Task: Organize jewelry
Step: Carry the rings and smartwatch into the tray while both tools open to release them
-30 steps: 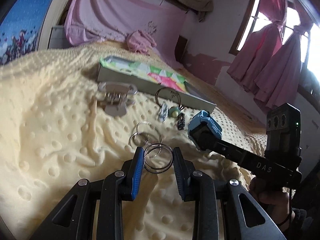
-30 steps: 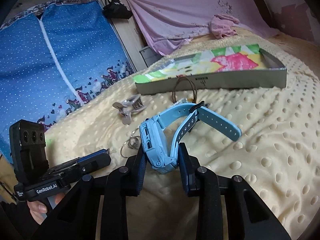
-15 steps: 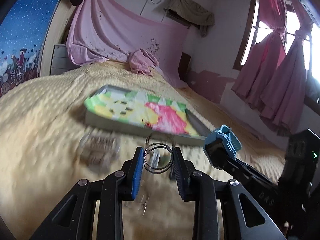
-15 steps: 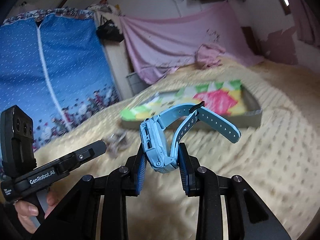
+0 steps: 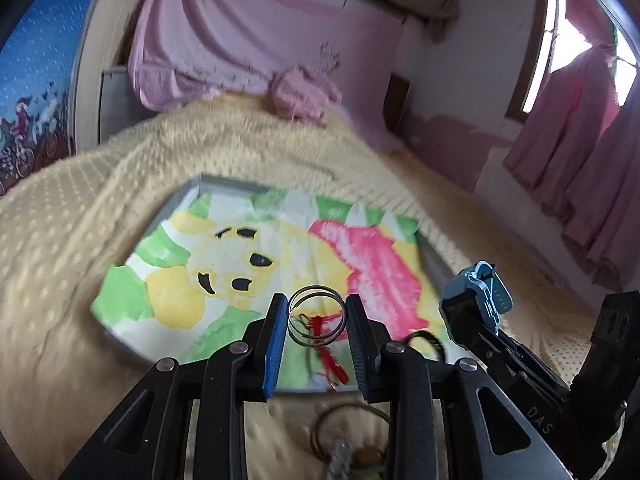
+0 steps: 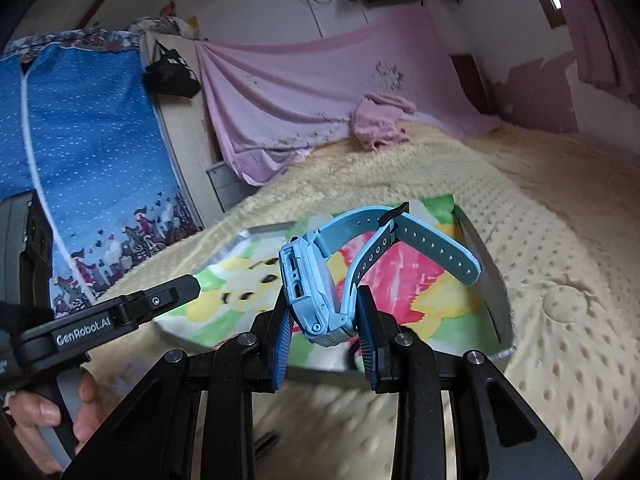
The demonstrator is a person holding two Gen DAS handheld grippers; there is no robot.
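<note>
Spread wide under everything: a bed [image 6: 560,208] in a pale yellow, bumpy-dotted fleece blanket. Lying flat on it, a shallow grey tray [image 5: 224,182], angular at the corners, lined with a painted sheet of green, yellow and pink patches and a yellow face with black marks. Inside, close to the tray's near edge, a red thread charm [image 5: 330,362] and a dark ring, both blurred. Outside that edge, on the blanket, a brownish wire hoop [image 5: 348,412].

Left tool [image 5: 317,320], black arms with ribbed blue pads, clamped on a pair of thin silver wire bangles [image 5: 317,300], held upright above the tray's near edge. Readable on its side from the right wrist view: "GenRobot.AI".

Right tool [image 6: 325,326] pinched on the case of a light blue plastic watch [image 6: 310,292], perforated strap buckled into a loop, above the tray's near edge. Printed on its arm: "DAS".
</note>
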